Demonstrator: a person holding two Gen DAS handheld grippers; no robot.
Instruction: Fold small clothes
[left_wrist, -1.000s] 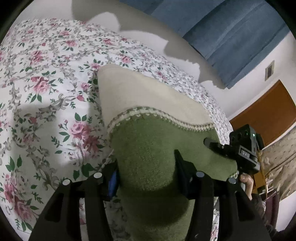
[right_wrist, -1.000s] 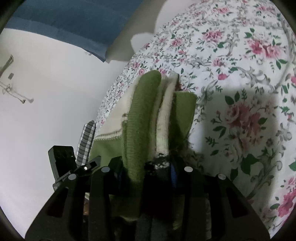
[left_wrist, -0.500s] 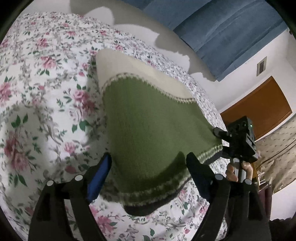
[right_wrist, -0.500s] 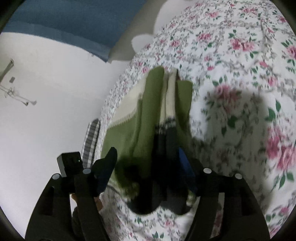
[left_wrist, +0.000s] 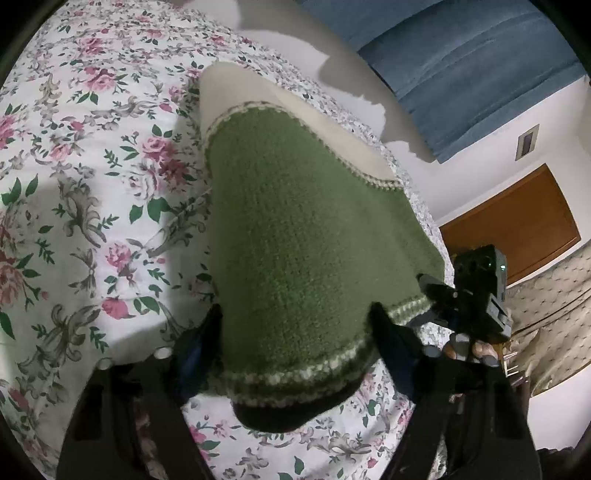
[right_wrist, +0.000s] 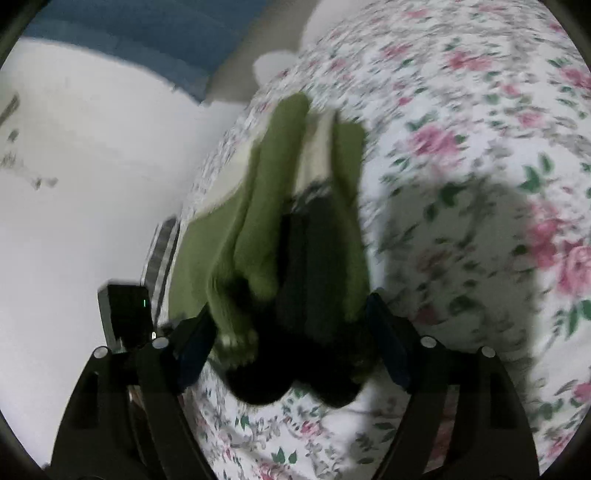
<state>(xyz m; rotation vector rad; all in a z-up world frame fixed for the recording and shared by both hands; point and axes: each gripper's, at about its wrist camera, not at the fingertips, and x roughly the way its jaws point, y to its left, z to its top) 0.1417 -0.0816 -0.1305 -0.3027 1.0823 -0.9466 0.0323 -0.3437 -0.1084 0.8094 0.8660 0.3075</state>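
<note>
**Both grippers around the green knit garment on the floral bedspread**

Left gripper (left_wrist: 295, 339): jaws closing, astride the green knit garment (left_wrist: 295, 240), hem edge between, pads not clearly pressing. Right gripper (right_wrist: 291, 321): jaws opening, bunched folds between, blurred. Both angled downward over floral bedspread (left_wrist: 92, 184), garment lying on it.

Both views are round fisheye pictures with dark corners and strong bending toward the rim. The left wrist view is sharp and evenly lit by soft indoor light; grey shadows lie on the floral bedspread (left_wrist: 92, 155) beside the green knit garment (left_wrist: 295, 258). The right wrist view is smeared by motion blur, with one broad dark shadow on the bedspread.
</note>
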